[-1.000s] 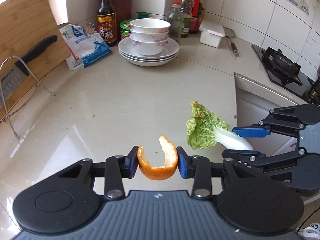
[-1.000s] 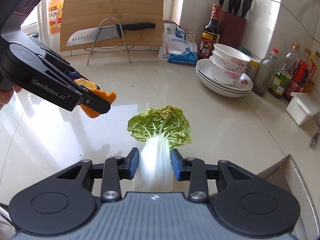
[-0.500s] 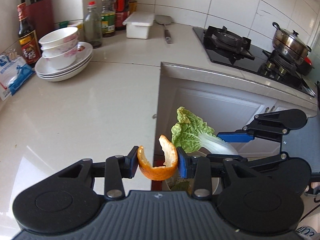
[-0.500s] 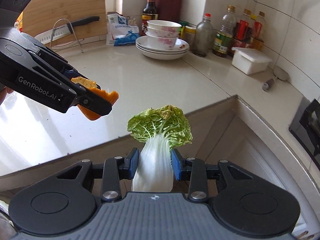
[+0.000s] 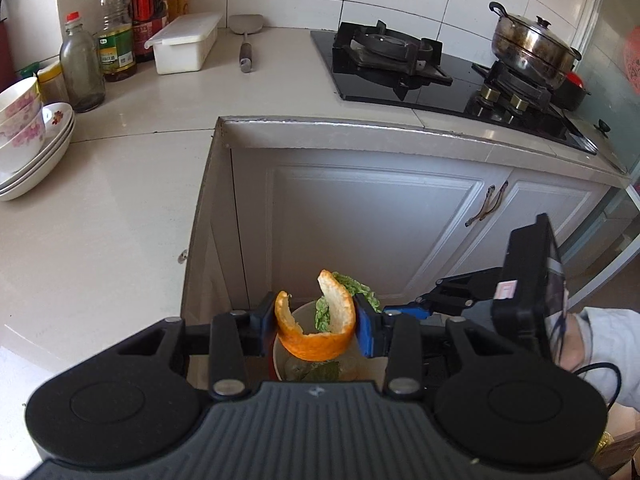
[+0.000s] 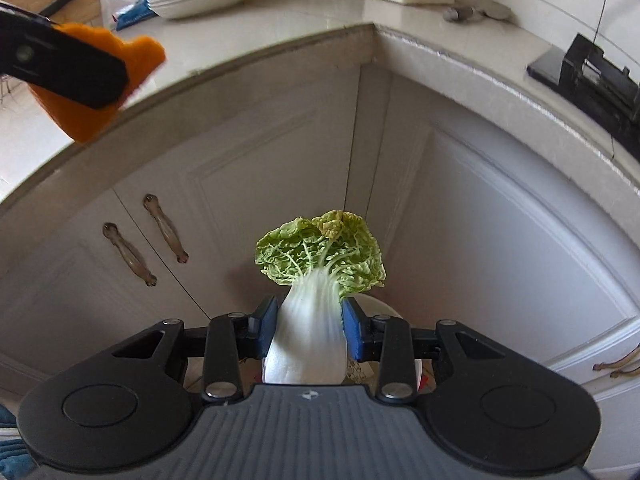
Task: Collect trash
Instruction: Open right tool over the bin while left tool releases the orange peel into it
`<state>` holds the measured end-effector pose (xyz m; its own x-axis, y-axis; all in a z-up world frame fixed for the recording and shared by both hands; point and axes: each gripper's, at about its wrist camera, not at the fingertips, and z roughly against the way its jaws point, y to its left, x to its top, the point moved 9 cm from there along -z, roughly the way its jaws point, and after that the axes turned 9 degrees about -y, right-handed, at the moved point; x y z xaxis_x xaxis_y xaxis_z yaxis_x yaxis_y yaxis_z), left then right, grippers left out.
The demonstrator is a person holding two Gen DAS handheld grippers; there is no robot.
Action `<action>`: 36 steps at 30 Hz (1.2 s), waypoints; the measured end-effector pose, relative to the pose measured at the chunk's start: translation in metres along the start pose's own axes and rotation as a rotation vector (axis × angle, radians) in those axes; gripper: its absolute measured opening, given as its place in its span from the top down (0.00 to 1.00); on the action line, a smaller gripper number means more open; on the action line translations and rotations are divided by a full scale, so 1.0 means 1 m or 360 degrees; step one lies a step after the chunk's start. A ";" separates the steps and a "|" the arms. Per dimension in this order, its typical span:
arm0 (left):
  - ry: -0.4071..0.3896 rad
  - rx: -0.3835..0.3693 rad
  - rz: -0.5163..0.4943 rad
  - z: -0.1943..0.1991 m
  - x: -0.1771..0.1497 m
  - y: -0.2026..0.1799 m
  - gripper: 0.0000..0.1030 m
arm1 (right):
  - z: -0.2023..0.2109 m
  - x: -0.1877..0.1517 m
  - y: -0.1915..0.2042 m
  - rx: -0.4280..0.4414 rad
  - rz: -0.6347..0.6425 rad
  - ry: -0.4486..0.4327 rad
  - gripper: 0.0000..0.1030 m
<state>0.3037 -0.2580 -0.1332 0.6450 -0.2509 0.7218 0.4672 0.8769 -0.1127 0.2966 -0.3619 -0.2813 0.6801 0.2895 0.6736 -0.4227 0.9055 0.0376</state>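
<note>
My left gripper [image 5: 316,330] is shut on a curled orange peel [image 5: 316,340] and holds it off the counter edge, above a light-coloured bin [image 5: 280,360] on the floor with green scraps inside. My right gripper [image 6: 308,330] is shut on a cabbage leaf [image 6: 320,256] with a white stalk, low in front of the cabinet corner; the bin rim [image 6: 384,308] shows just behind it. In the left wrist view the leaf [image 5: 352,286] peeks out behind the peel. In the right wrist view the peel [image 6: 92,92] sits higher, at upper left.
White countertop [image 5: 100,220] with stacked bowls and plates [image 5: 28,140], bottles [image 5: 116,36], a white box [image 5: 184,42] and a spatula [image 5: 246,40]. Black gas hob [image 5: 420,68] with a steel pot [image 5: 532,46]. White cabinet doors [image 5: 380,220] stand below.
Both grippers have moved off the countertop and down in front of the cabinets, still holding the peel and the leaf. The right gripper is now lower than the left, over the bin.
</note>
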 end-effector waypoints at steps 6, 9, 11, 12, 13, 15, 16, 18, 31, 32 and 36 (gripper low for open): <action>0.0050 0.0009 -0.0012 -0.017 -0.006 -0.003 0.63 | -0.041 -0.029 -0.019 -0.0009 -0.0094 0.0084 0.60; 0.0079 0.0010 -0.0015 -0.027 -0.010 -0.004 0.63 | -0.047 -0.035 -0.021 -0.0014 -0.0111 0.0086 0.37; 0.0092 0.0004 -0.0015 -0.033 -0.012 -0.005 0.63 | -0.044 -0.037 -0.022 -0.0015 -0.0127 0.0065 0.22; 0.0096 -0.0003 -0.0017 -0.037 -0.012 -0.005 0.63 | -0.042 -0.039 -0.023 -0.0017 -0.0144 0.0064 0.21; 0.0100 -0.0008 -0.0019 -0.040 -0.012 -0.006 0.63 | -0.039 -0.041 -0.024 -0.0020 -0.0159 0.0066 0.18; 0.0109 -0.0030 -0.0019 -0.048 -0.012 -0.010 0.63 | -0.032 -0.044 -0.027 -0.0042 -0.0170 0.0060 0.12; 0.0112 -0.0038 -0.0020 -0.053 -0.012 -0.011 0.63 | -0.028 -0.045 -0.028 -0.0050 -0.0175 0.0051 0.09; 0.0123 -0.0057 -0.0024 -0.063 -0.012 -0.015 0.63 | -0.021 -0.049 -0.031 -0.0077 -0.0188 0.0045 0.06; 0.0287 -0.0150 -0.0046 -0.156 -0.048 -0.053 0.62 | 0.016 -0.068 -0.049 -0.0263 -0.0281 0.0000 0.00; 0.0303 -0.0148 -0.0046 -0.162 -0.051 -0.055 0.62 | 0.017 -0.069 -0.049 -0.0273 -0.0288 0.0003 0.00; 0.0323 -0.0163 -0.0036 -0.186 -0.063 -0.061 0.58 | 0.021 -0.078 -0.053 -0.0314 -0.0334 0.0015 0.00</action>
<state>0.3468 -0.3719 -0.2985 0.7371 -0.3566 0.5740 0.5354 0.8264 -0.1741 0.2535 -0.4391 -0.3202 0.7465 0.0912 0.6591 -0.1479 0.9885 0.0307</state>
